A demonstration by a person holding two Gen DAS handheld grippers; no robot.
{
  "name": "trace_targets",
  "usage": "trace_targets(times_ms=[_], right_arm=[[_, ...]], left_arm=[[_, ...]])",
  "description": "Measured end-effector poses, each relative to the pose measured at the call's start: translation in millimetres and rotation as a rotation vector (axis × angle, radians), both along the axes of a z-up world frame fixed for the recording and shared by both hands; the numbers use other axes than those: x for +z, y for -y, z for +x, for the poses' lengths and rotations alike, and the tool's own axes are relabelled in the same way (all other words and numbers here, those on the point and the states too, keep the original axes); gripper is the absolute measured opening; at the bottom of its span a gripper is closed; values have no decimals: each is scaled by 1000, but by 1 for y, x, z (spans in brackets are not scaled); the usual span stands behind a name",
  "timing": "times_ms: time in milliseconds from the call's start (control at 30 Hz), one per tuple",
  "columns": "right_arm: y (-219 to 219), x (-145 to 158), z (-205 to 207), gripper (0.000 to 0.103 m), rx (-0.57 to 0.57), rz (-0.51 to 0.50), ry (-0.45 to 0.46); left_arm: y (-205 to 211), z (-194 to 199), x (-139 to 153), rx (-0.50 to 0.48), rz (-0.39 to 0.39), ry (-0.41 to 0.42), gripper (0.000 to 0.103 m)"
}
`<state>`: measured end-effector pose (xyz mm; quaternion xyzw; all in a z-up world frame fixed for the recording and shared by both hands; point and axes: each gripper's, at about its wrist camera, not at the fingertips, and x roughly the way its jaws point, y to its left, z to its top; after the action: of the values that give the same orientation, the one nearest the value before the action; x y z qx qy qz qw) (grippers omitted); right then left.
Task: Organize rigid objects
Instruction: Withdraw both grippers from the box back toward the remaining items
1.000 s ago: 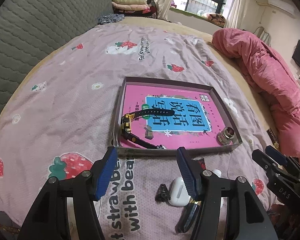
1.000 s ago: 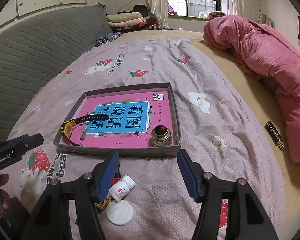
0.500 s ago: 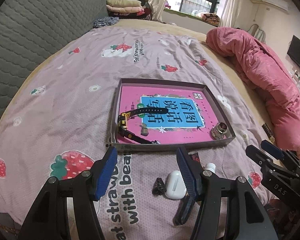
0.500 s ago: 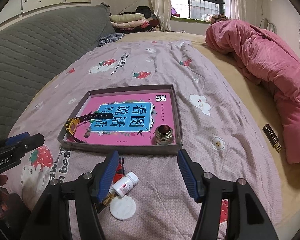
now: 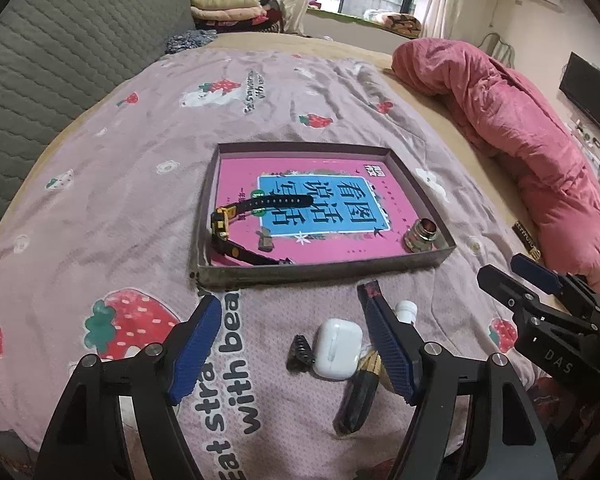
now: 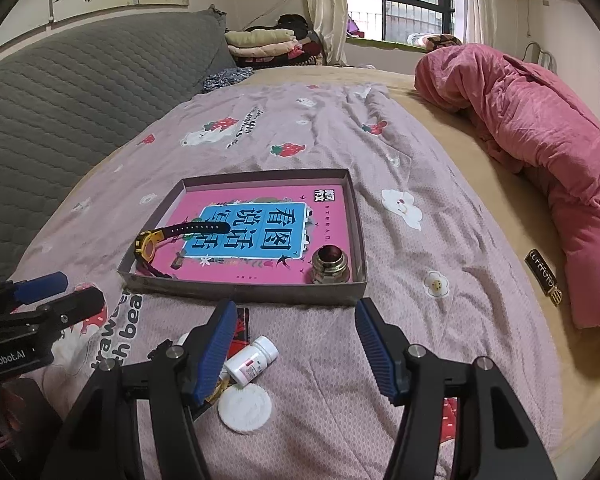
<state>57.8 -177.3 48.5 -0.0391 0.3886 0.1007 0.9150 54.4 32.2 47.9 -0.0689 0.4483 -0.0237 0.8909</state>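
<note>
Two items already sit in the shallow box point(image 5: 320, 270) in the left wrist view: a yellow-and-black watch point(image 5: 224, 226) at its near left and a metal fitting point(image 5: 422, 236) in its near right corner. On the bedspread point(image 5: 100, 200) nearer the camera lie a white earbud case point(image 5: 337, 347), a small black clip point(image 5: 300, 356) just left of it, a dark pen-like piece point(image 5: 358, 400) and the cap of a pill bottle point(image 5: 406, 310). The left gripper point(image 5: 290, 340) has just been widening its jaws; nothing is pressed between them, and the case lies between the fingers, toward the right one. This looks like the approach to the next pick, probably the case: the move calls for lowering until the pads straddle its sides, then closing squarely so the smooth shell does not squirt out.

From the right wrist view, the right gripper point(image 6: 296, 340) hangs released over the bedspread, holding nothing. The pill bottle point(image 6: 252, 362) lies on its side just beside the left finger, touching a round white pad point(image 6: 245, 408); a red-and-black packet point(image 6: 240, 330) lies just beyond. The box stands just past the fingertips, its middle free.
</note>
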Motion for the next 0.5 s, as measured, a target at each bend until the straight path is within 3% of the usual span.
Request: trace_targets(times_ms=[500], right_arm=[[-3, -15, -12, 62, 41, -17, -11]], left_arm=[[-4, -11, -4, -4, 5, 9, 76]])
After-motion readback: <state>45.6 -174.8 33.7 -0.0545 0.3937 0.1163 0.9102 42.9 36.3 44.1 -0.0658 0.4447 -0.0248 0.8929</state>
